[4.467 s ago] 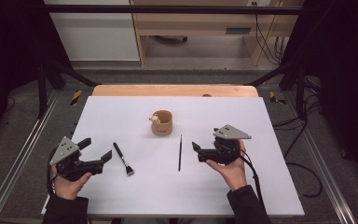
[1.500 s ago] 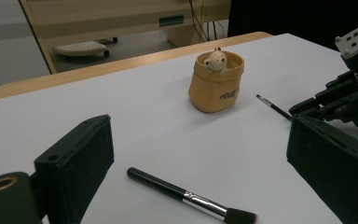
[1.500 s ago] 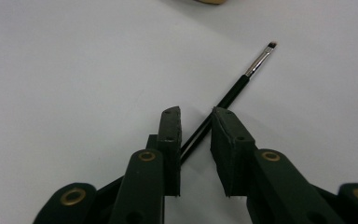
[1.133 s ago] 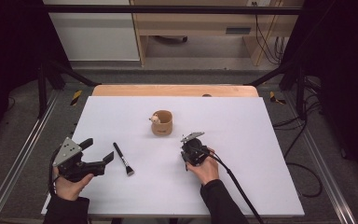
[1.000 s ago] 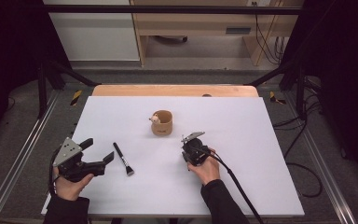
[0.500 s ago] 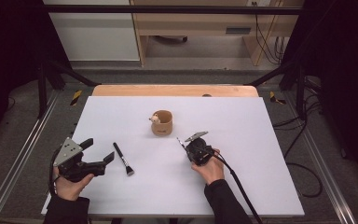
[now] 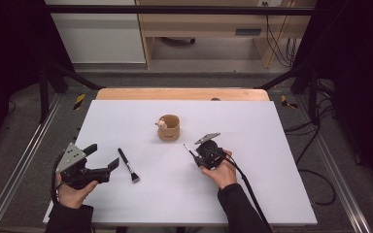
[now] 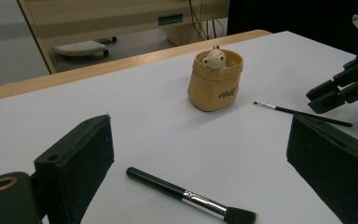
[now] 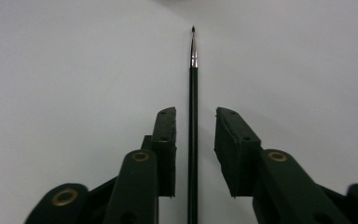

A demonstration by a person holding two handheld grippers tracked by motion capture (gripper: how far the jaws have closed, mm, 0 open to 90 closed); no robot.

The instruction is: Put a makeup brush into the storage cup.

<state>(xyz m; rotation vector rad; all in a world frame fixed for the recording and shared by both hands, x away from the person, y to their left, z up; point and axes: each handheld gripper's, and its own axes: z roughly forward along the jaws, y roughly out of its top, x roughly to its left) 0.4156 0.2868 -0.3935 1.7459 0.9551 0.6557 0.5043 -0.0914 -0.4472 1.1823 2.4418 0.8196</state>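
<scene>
Lying between the right gripper's (image 9: 193, 140) just-opened, parted jaws, the thin brush (image 9: 193, 93) goes unpressed.

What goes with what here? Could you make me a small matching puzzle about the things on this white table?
Things:
1. thin brush
2. flat brush
3. tan cup
4. left gripper

Places or states:
A. holds a small bear figure at its rim
B. lies between the jaws of the right gripper, with a gap to each pad
C. lies alone on the table, bristles toward the person
D. open, with nothing between its jaws

Pairs: 1-B, 2-C, 3-A, 4-D
</scene>
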